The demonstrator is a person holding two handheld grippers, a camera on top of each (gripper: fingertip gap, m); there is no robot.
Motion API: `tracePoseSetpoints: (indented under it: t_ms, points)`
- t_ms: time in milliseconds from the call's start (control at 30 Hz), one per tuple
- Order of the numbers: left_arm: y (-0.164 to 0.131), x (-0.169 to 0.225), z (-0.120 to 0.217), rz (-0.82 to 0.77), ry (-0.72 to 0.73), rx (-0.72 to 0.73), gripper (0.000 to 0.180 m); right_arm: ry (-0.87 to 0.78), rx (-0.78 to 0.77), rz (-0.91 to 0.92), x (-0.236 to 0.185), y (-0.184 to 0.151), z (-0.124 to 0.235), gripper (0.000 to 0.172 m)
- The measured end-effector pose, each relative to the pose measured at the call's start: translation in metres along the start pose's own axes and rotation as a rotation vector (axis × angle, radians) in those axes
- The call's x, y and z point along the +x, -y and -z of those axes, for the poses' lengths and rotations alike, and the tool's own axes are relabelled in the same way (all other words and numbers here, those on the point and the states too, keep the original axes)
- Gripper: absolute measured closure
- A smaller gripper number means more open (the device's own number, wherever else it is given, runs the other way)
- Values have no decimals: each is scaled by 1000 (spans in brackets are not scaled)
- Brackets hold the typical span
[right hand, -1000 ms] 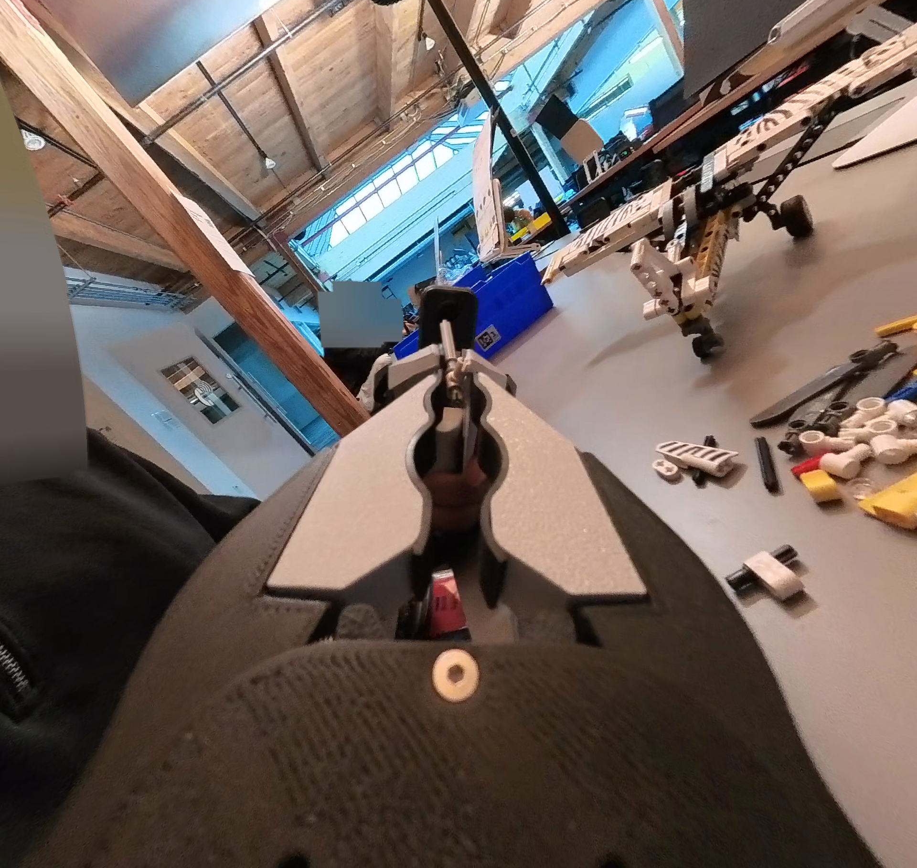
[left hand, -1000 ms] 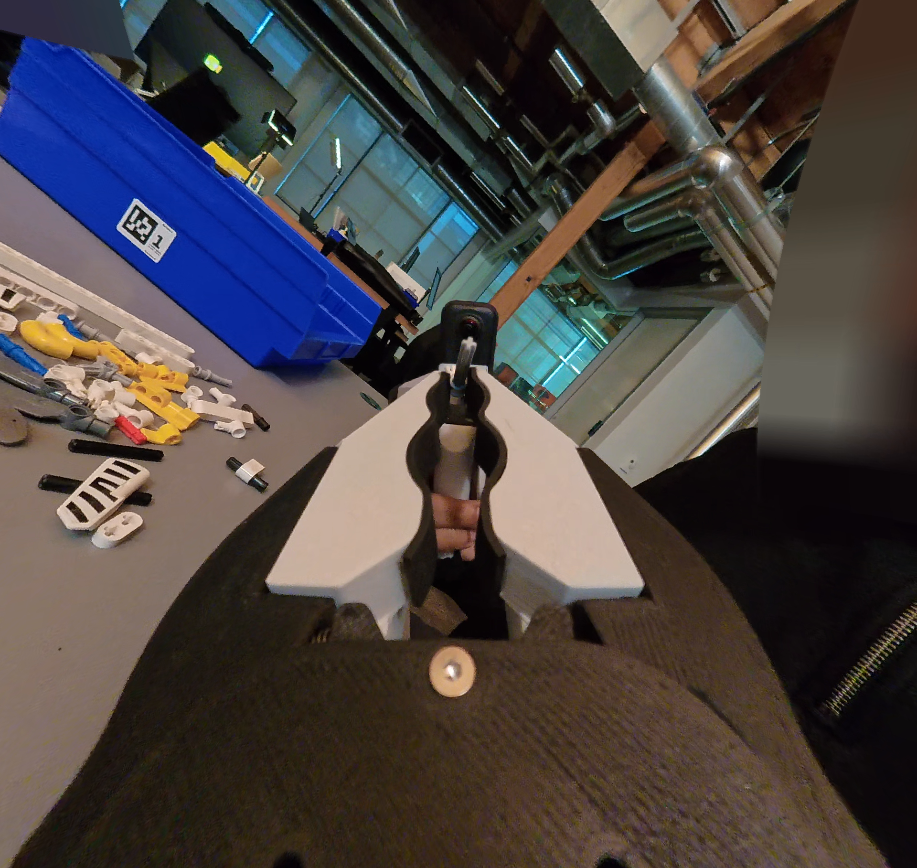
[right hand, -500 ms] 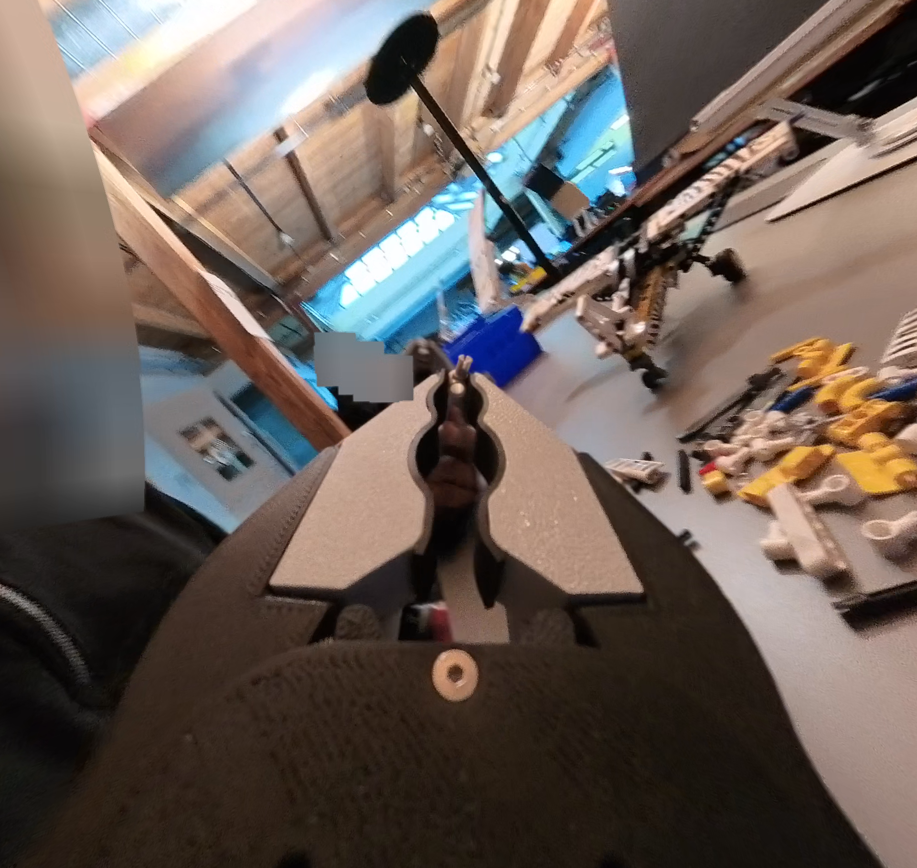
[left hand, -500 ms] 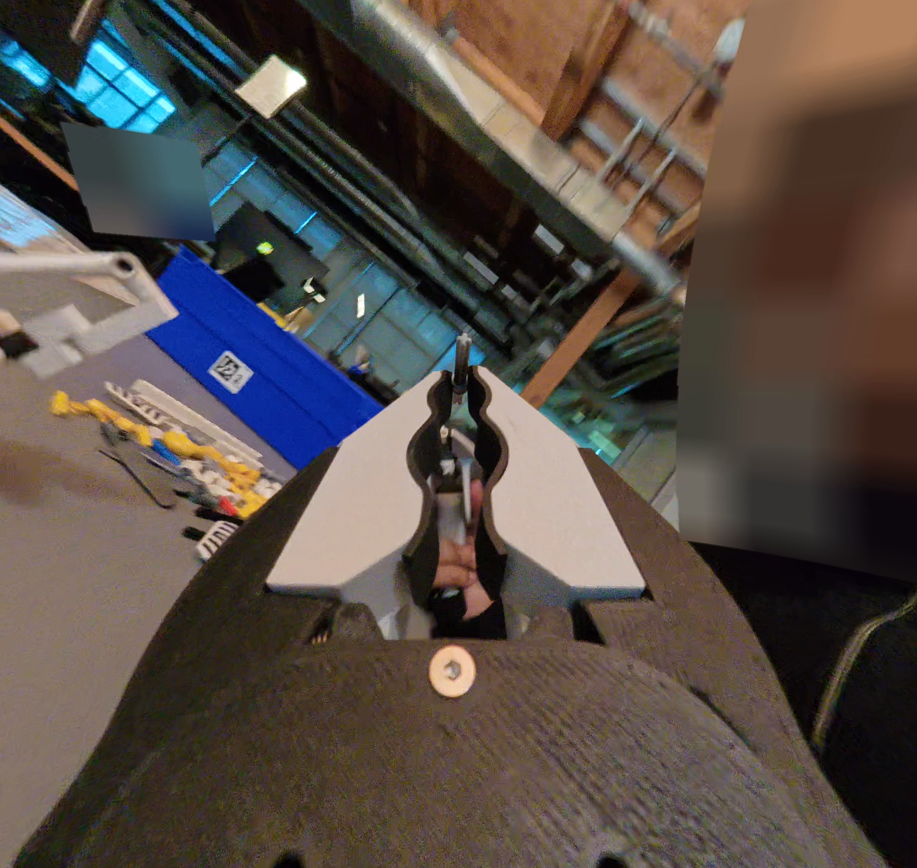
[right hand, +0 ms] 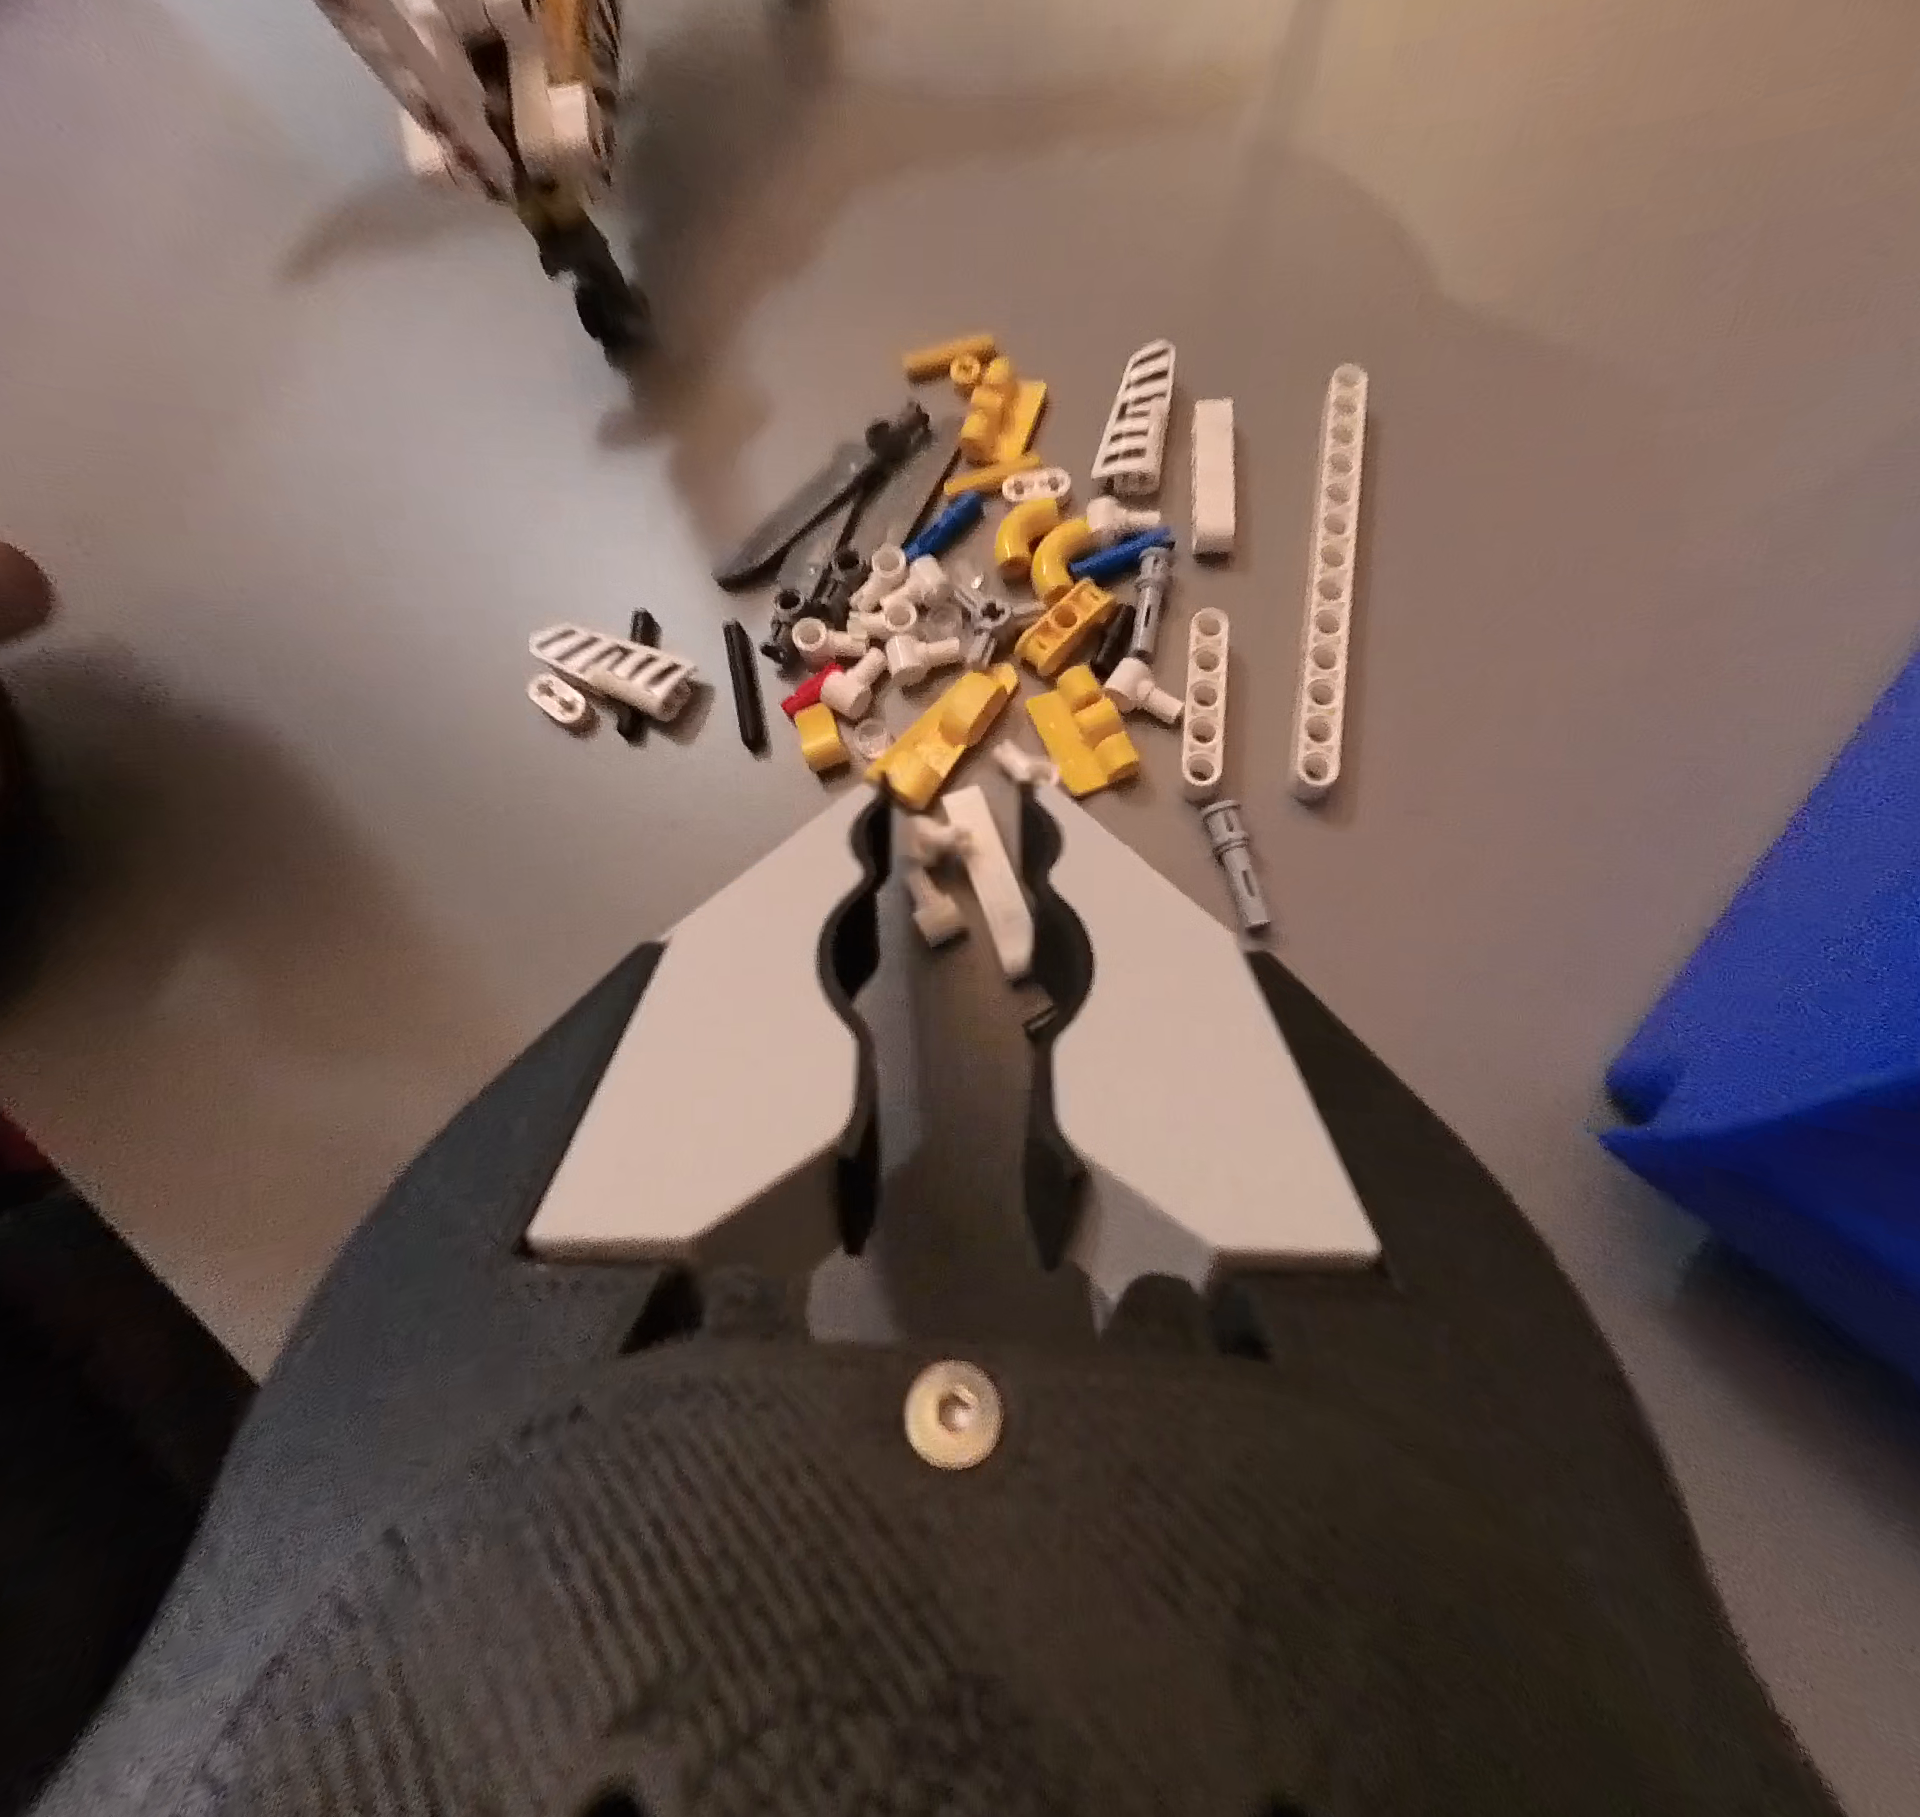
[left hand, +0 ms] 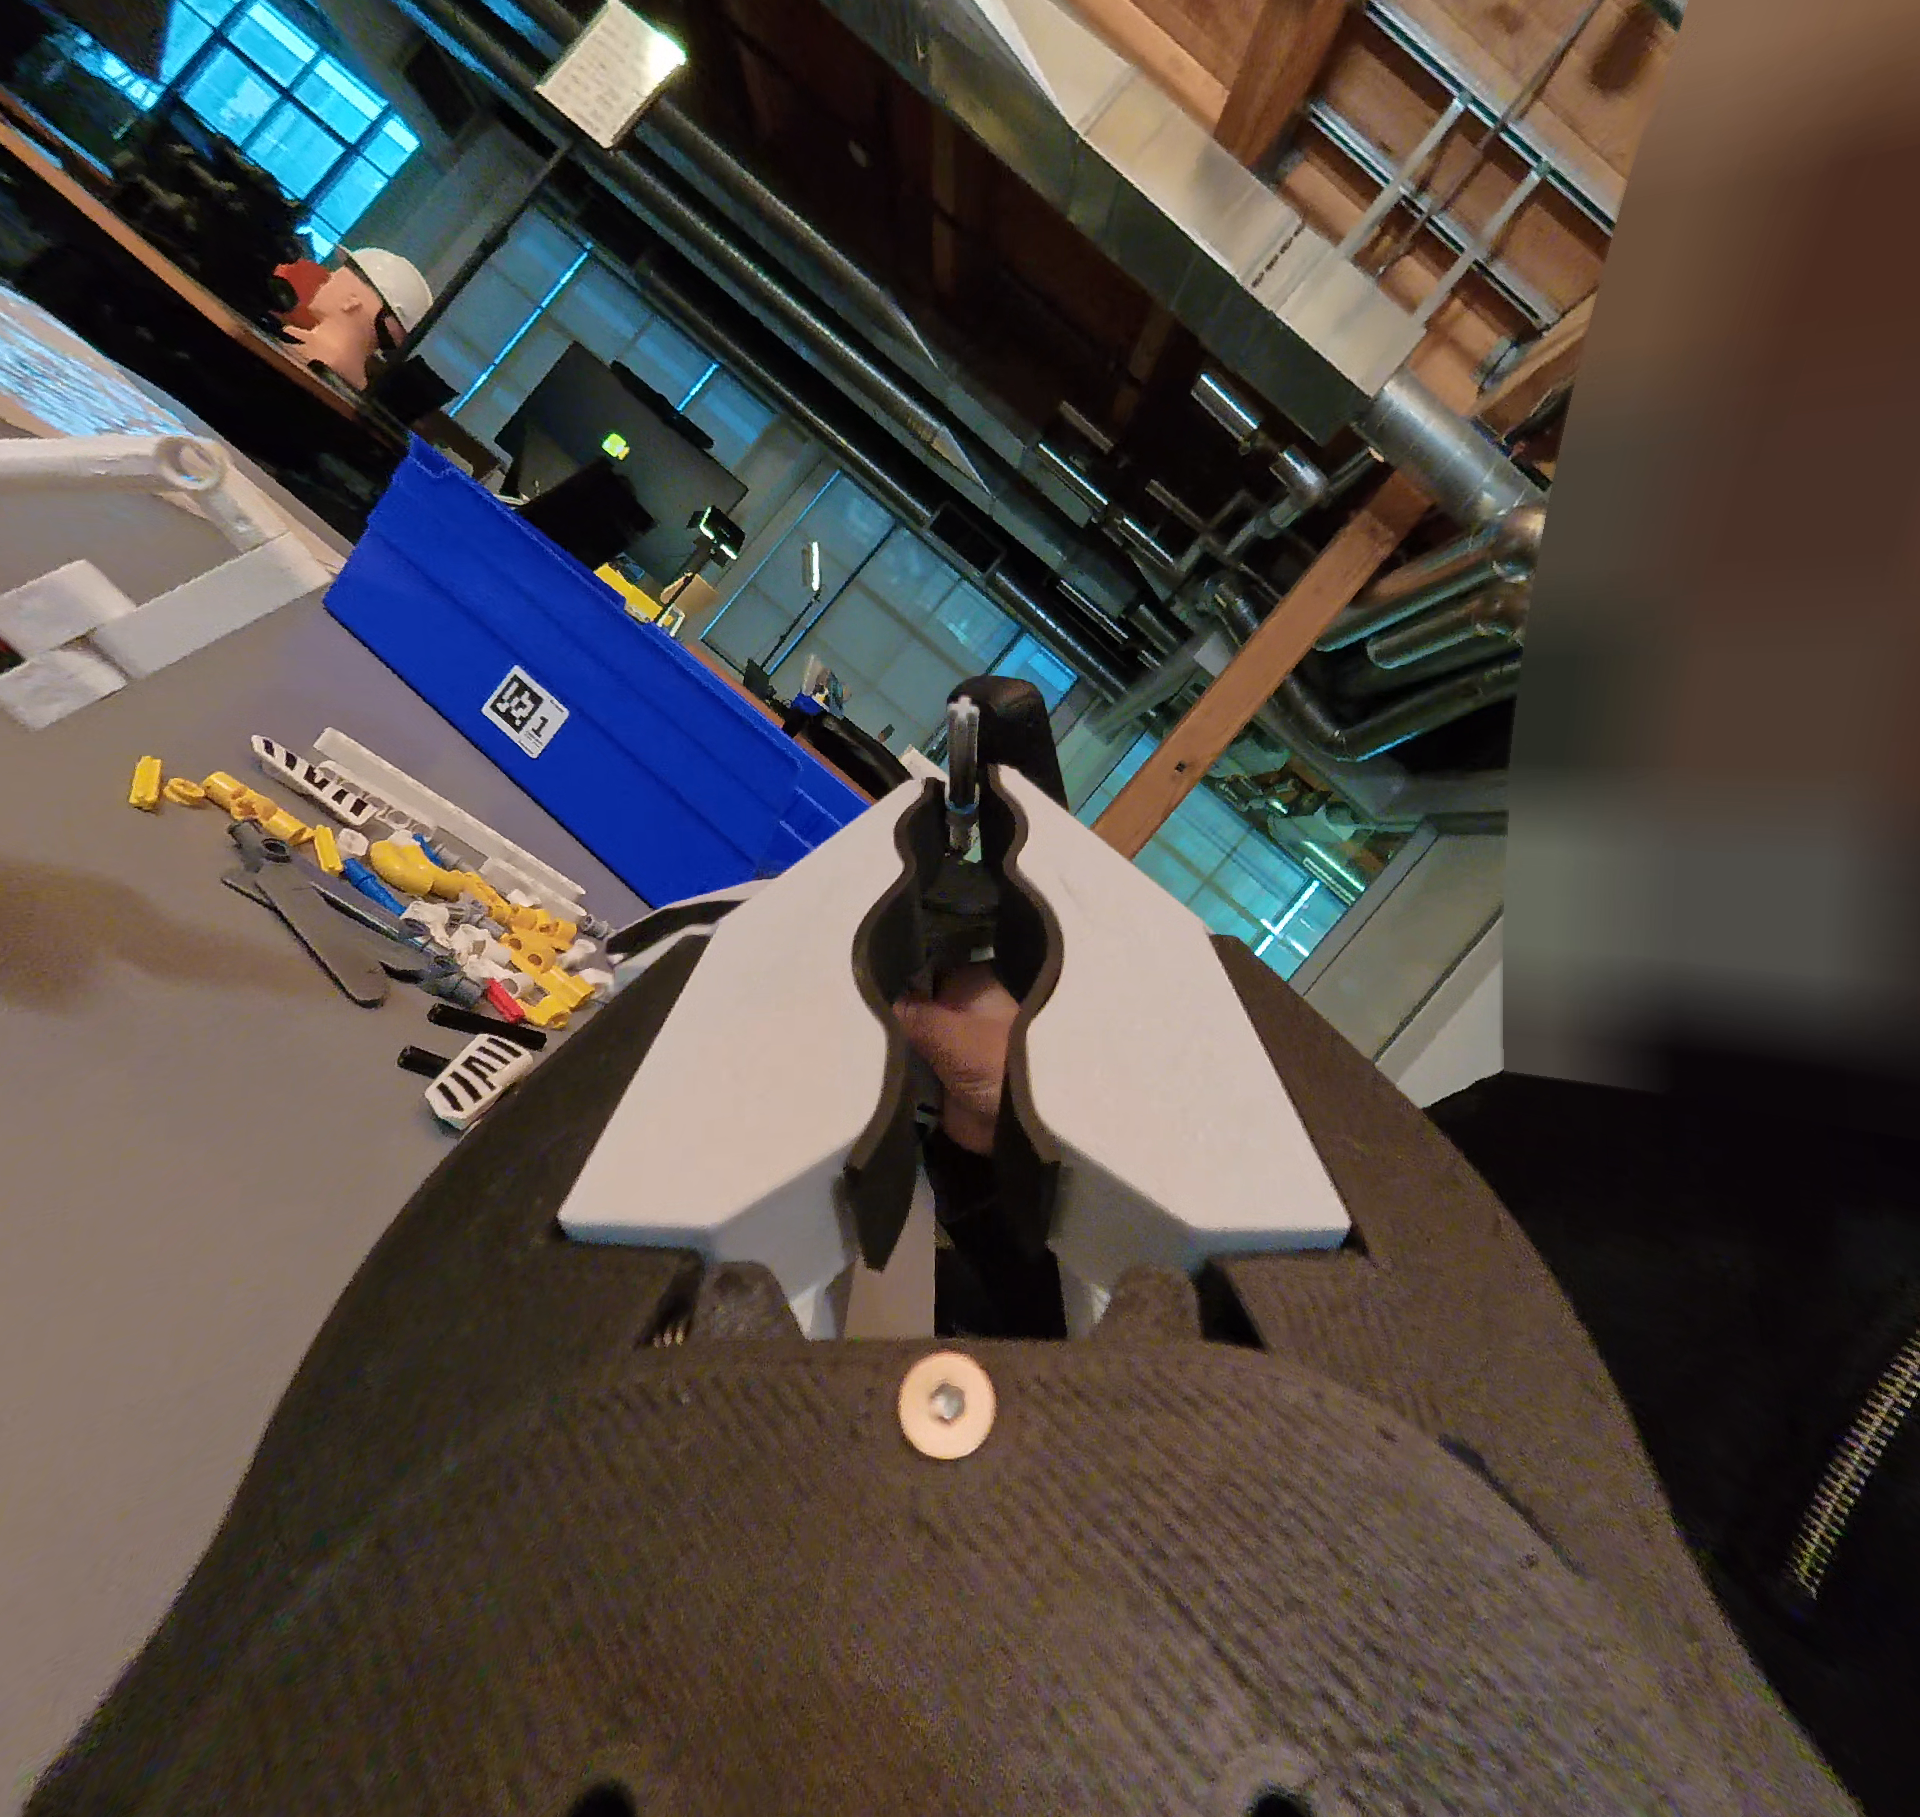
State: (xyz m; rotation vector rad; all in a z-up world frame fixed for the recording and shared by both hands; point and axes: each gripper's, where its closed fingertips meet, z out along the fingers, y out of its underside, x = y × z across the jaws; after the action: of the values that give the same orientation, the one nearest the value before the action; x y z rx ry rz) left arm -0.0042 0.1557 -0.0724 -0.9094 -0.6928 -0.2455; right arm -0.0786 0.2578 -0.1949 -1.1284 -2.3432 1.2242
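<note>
Left gripper (left hand: 961,791): raised off the table and tilted up toward the ceiling; its 2 fingers are clenched on a thin grey axle (left hand: 960,744) whose cross-shaped tip sticks out past the fingertips; a blue band shows on the axle just inside the tips; the upward tilt keeps the free end in plain sight.

Behind its fingers: part of a hand (left hand: 961,1061) shows through the gap; a dark rounded shape rises just beyond the tips, what it is I cannot tell.

Right gripper (right hand: 954,811): pointed down at the grey table (right hand: 312,832); its fingers stand apart with nothing clamped; 2 white pieces (right hand: 966,879) lie on the table in the gap, neither pad pressing them.

Nearest to it: a yellow curved piece (right hand: 951,733) just ahead of the tips; a grey pin (right hand: 1236,863) beside the right finger.

Loose pile (right hand: 966,604): white, yellow, blue and black parts spread flat, so each can be picked singly; a long white beam (right hand: 1330,572) lies at its edge.

Farther out: a partly built white and yellow model (right hand: 488,74), blurred; a blue bin (left hand: 582,718) at the table's far side.
</note>
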Motion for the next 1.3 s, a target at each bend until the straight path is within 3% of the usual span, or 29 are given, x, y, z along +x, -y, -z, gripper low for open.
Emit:
tracePoseSetpoints:
  t_ms: [67, 100, 267, 367, 633, 767, 833, 967, 1200, 1300]
  points:
    - [1, -2, 0, 18, 6, 3, 179, -21, -23, 32, 0, -2, -3, 122]
    - [1, -3, 0, 24, 6, 4, 179, -20, 5, 51, -3, 2, -1, 120]
    - [-5, -5, -3, 53, 4, -35, 178, 272, 408, 165, -76, 53, 41, 127]
    - [-17, -4, -8, 92, -14, -106, 178, 370, 543, 252, -112, 63, 58, 133]
    - [-35, 6, -13, 85, -57, -203, 177, 300, 588, 405, -131, 61, 60, 168]
    - [-34, 8, -13, 96, -70, -205, 178, 285, 588, 424, -130, 61, 61, 169]
    - [-27, 3, -11, 94, -38, -151, 167, 288, 602, 414, -129, 61, 64, 170]
    - [-12, 1, -4, 141, -52, -57, 168, 304, 600, 401, -128, 60, 65, 170]
    - [-20, 4, -7, 110, -52, -105, 180, 310, 590, 403, -129, 57, 62, 169]
    - [-23, 5, -8, 113, -54, -127, 180, 342, 617, 377, -131, 59, 65, 158]
